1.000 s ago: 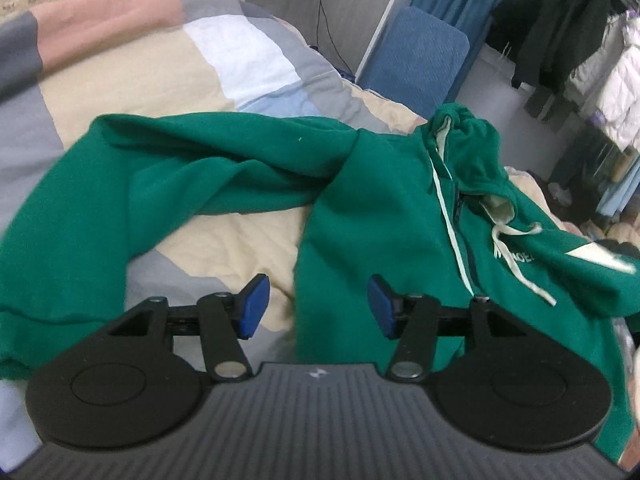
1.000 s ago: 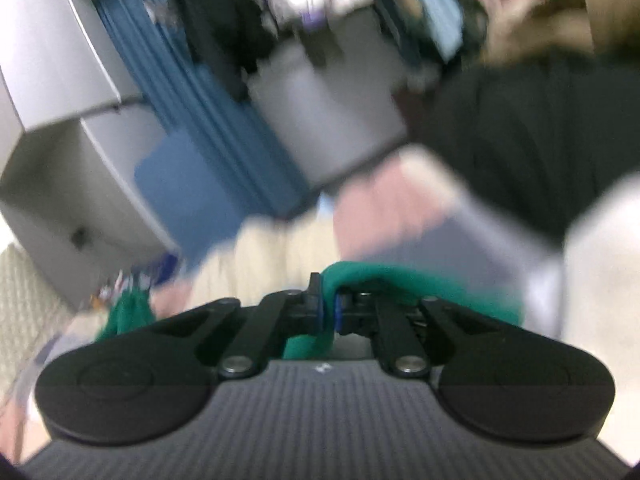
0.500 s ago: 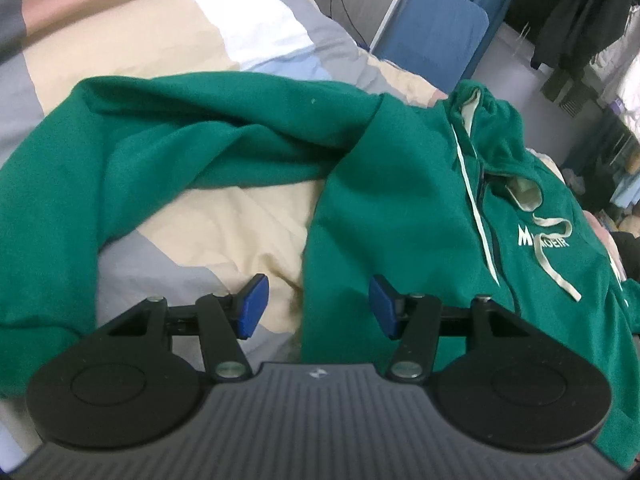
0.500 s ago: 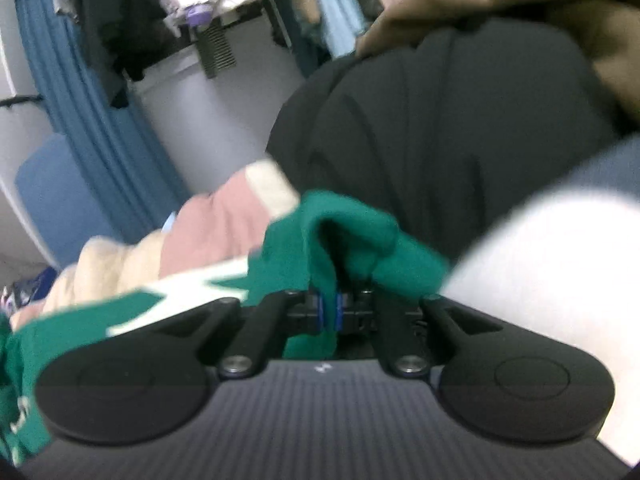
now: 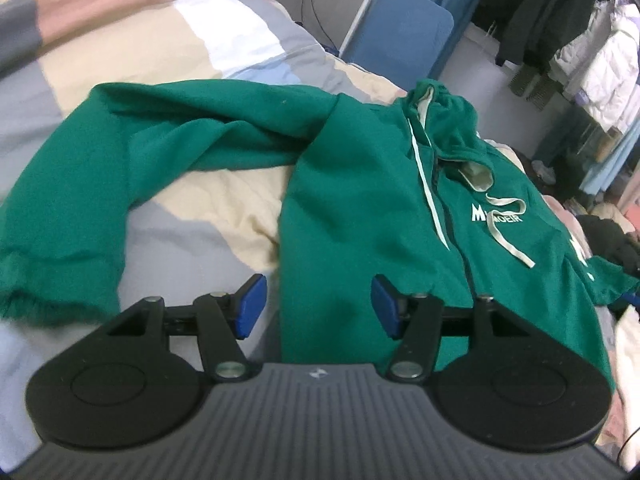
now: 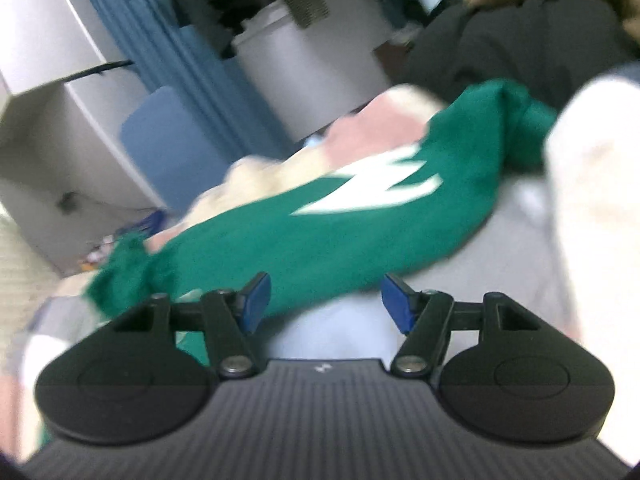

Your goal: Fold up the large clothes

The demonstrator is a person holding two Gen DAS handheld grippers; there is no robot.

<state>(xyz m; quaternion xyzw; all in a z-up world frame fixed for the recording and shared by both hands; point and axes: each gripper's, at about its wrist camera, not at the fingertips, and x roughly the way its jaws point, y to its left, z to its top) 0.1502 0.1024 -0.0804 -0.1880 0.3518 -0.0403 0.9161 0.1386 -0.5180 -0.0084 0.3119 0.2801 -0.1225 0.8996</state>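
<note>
Green hoodie lies front-up on the patchwork bed, zip and drawstrings showing, hood toward the far edge of the bed. Not yet folded at all.

Left side: one sleeve runs out from the shoulder toward the left edge of the bed, then bends back toward the near edge; its ribbed cuff lies near the bed's near-left part. Sleeve is rumpled, not flat.

Left claw: jaws spread wide, holding nothing. It hovers at the near edge of the body panel, whose left side edge falls between the blue pads. Long axis of the body runs from the claw away to the hood, roughly in line with the claw's pointing direction.

Right claw: jaws spread wide, nothing between them. View is motion-blurred. The other sleeve, with a white mark, lies across this view just beyond the fingertips, long axis slanting from lower left to upper right, its bunched end at the far right.

Judgement: the left claw is the nearer one to the out-flung left sleeve and to the hem; the right claw is nearer to the marked sleeve. A sleeve fold inward over the chest looks like the coming step, but which side goes first cannot be told.
</note>
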